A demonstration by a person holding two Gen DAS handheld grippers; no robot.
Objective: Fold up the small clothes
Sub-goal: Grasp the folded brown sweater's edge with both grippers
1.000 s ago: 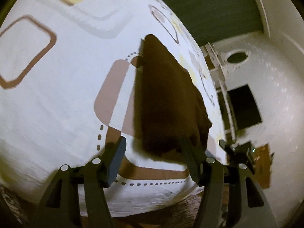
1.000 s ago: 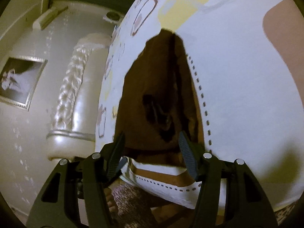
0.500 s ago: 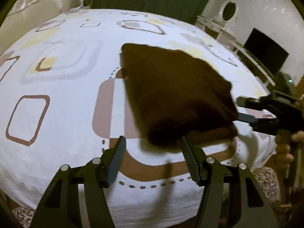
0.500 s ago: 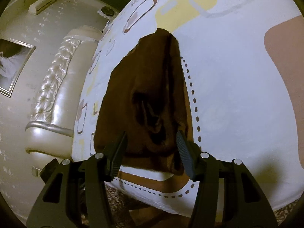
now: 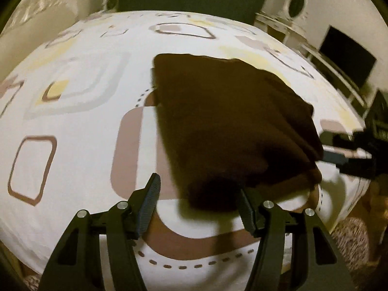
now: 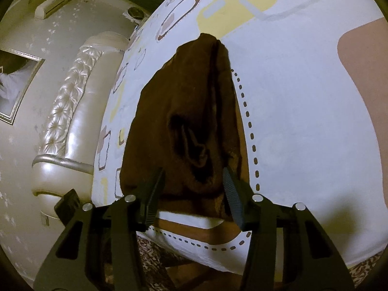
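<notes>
Now | patterned bedsheet [image 5: 80, 126] under brown cloth [image 5: 230, 126] | tufted headboard [image 6: 70, 111]

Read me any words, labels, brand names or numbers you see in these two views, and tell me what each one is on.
None can be read.
Brown cloth: no tag or print shows.
Bedsheet: only shapes and dots.
Framed picture: no lettering.

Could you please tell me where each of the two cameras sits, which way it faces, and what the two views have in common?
Left wrist: sits on the left gripper, looking down over the brown cloth across the bed; its open fingers and the right gripper show.
Right wrist: sits on the right gripper, looking along the brown cloth toward the headboard; its closing fingers straddle the cloth's near edge.
Shared: the cloth and patterned bedsheet.
</notes>
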